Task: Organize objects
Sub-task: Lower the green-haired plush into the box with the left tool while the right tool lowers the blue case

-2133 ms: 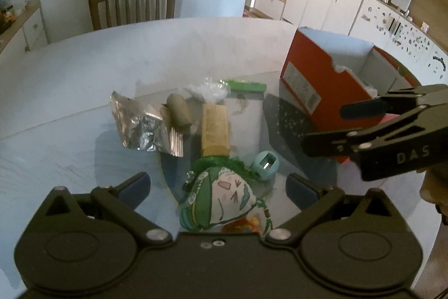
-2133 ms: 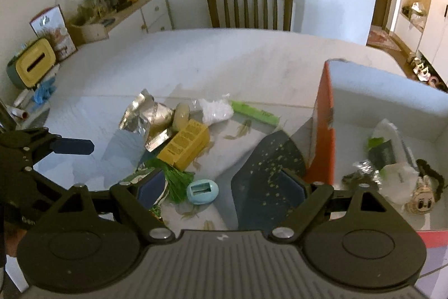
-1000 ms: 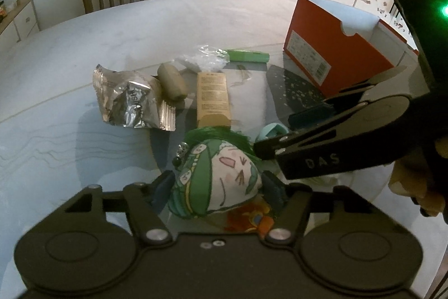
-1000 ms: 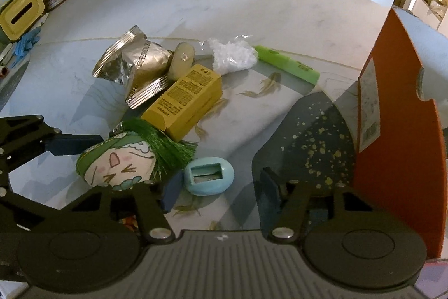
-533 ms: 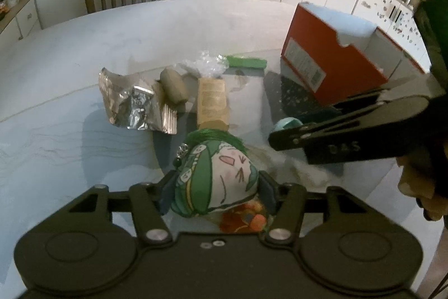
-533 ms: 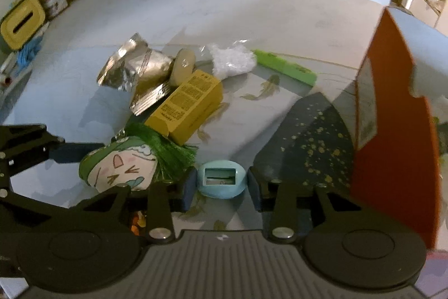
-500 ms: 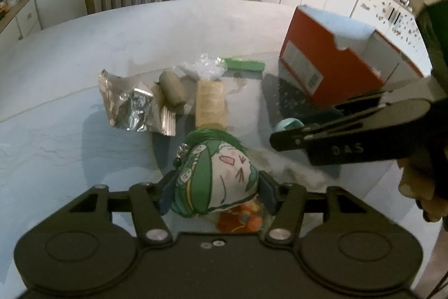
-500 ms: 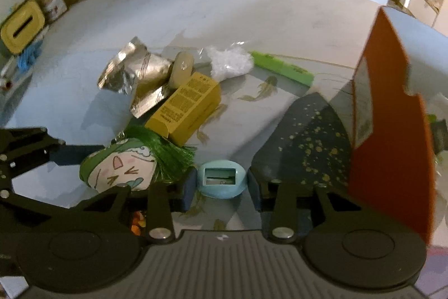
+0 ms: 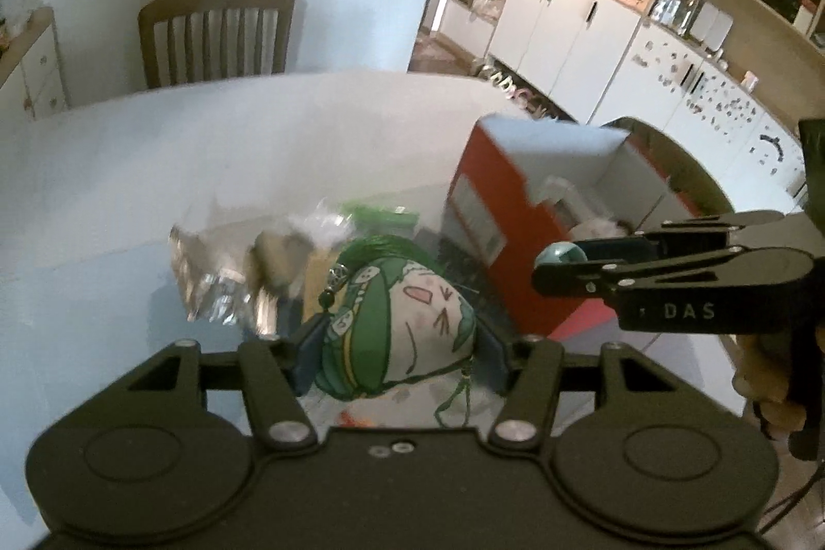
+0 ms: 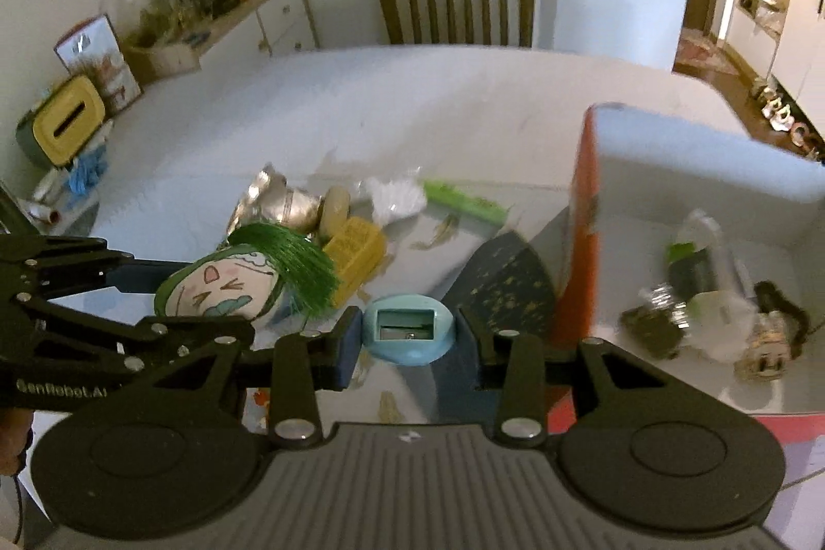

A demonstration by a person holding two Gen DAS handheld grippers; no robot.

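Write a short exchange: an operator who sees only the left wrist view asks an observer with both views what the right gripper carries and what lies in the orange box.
Operator: My left gripper holds the plush. What is the teal thing in the right gripper?
Observer: A light-blue pencil sharpener, its blade slot facing the camera, clamped between the fingers.
Operator: I see only white scraps inside the orange box. What is in it?
Observer: A small doll charm, crumpled foil and a clear wrapper lie on its floor.
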